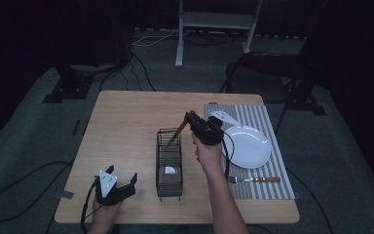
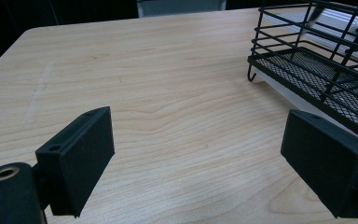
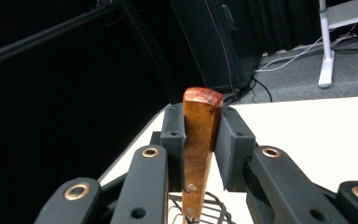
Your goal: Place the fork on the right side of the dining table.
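Observation:
My right gripper point(image 1: 191, 118) is shut on the brown wooden handle point(image 1: 179, 129) of a utensil, just above the far end of a black wire basket point(image 1: 169, 187). In the right gripper view the pads point(image 3: 235, 140) clamp the handle point(image 3: 200, 116) on both sides, its rounded end pointing up. The utensil's lower end dips into the basket, and its working end is hidden. My left gripper point(image 1: 122, 174) rests low near the table's front left corner, open with nothing between its jaws point(image 2: 205, 158). The basket point(image 2: 317, 60) lies to its right.
A striped placemat point(image 1: 272, 122) on the right carries a white plate point(image 1: 247, 146), a wooden-handled fork point(image 1: 255, 180) in front of it and a white item point(image 1: 222, 117) behind it. A small white thing point(image 1: 170, 170) lies in the basket. The table's left half point(image 1: 121, 126) is bare wood.

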Demonstrator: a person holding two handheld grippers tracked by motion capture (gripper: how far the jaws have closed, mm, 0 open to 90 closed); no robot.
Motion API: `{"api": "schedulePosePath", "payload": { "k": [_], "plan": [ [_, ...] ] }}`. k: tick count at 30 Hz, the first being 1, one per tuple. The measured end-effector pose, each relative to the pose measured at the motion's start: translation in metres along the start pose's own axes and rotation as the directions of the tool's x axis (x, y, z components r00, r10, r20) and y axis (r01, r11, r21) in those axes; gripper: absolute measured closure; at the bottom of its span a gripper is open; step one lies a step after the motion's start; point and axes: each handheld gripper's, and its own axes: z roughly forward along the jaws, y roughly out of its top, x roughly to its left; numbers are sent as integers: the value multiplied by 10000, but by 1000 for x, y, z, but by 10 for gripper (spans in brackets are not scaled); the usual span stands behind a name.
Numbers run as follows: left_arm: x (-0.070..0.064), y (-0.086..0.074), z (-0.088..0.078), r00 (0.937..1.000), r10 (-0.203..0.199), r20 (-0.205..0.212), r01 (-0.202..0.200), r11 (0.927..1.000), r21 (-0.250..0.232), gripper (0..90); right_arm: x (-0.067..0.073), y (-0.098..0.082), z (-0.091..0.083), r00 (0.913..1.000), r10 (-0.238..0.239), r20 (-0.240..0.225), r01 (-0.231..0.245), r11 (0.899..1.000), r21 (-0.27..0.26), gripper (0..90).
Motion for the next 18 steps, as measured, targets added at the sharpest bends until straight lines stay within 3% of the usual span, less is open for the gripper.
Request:
{"api": "schedulePosePath", "payload": {
  "k": [11,14,18],
  "plan": [
    [0,0,0,10000,11,1,-11,10000,0,95,3,35,-23,9986,533,35,-528,9953,-806,749],
    [0,0,0,10000,13,-10,-13,10000,-11,95,1,44,-29,9971,762,-21,-760,9911,-1089,749],
    [0,0,0,10000,5,-18,-5,10000,-9,95,-9,59,-38,9923,1174,389,-1096,9805,-1632,749]
  ]
}}
